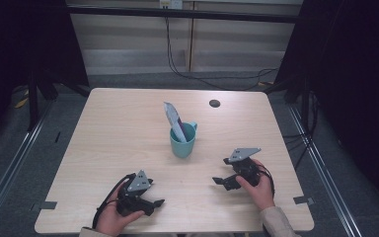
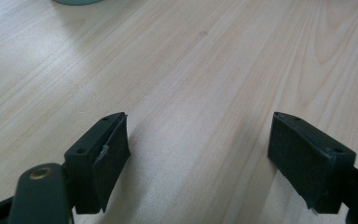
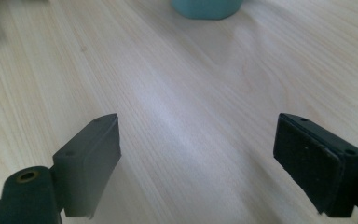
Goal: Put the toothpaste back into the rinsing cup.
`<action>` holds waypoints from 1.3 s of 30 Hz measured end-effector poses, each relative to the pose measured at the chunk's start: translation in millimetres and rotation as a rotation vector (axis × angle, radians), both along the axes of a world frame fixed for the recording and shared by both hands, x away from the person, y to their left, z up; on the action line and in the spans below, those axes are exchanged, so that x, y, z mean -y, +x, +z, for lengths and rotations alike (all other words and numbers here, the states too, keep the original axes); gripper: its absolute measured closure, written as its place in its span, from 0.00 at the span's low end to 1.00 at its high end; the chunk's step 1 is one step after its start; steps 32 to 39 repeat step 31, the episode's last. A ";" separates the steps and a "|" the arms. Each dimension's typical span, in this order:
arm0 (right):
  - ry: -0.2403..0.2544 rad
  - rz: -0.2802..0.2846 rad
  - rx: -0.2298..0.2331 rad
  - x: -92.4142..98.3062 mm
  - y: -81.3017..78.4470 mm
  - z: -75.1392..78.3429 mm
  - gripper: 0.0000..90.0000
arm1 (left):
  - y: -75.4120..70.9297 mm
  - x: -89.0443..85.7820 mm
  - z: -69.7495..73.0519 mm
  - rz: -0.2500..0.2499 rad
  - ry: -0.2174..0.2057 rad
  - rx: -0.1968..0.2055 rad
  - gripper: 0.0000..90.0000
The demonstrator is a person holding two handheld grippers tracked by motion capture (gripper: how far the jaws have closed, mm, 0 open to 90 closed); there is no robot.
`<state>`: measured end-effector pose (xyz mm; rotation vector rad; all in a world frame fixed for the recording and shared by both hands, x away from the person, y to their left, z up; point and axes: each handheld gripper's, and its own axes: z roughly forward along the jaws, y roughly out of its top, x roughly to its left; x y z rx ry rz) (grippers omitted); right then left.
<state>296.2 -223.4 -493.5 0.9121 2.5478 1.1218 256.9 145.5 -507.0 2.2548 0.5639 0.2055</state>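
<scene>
A teal mug (image 1: 183, 139) stands near the middle of the light wooden table (image 1: 118, 128), with a white and purple tube (image 1: 174, 120) leaning out of it toward the back left. My left gripper (image 1: 152, 197) rests near the front left edge, held by a hand, open with nothing between its jaws (image 2: 198, 154). My right gripper (image 1: 221, 173) sits at the front right, also hand-held and open, bare wood between its jaws (image 3: 198, 158). The mug's base shows at the top of the right gripper view (image 3: 206, 8) and of the left gripper view (image 2: 77, 1).
A small dark round hole (image 1: 214, 103) marks the table's back right. Cables (image 1: 197, 74) trail across the grey floor behind the table. Dark stands (image 1: 39, 84) flank the table on both sides.
</scene>
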 end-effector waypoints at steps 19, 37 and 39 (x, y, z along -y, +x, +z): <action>-0.027 0.005 -0.003 4.5 -7.2 -14.8 0.16 | 0.0 0.0 0.0 0.000 0.000 0.000 0.22; -0.013 -0.004 0.020 5.2 -10.3 -17.8 0.15 | -0.3 -0.3 0.1 0.002 0.002 -0.002 0.22; -0.013 -0.004 0.020 5.2 -10.3 -17.8 0.15 | -0.3 -0.3 0.1 0.002 0.002 -0.002 0.22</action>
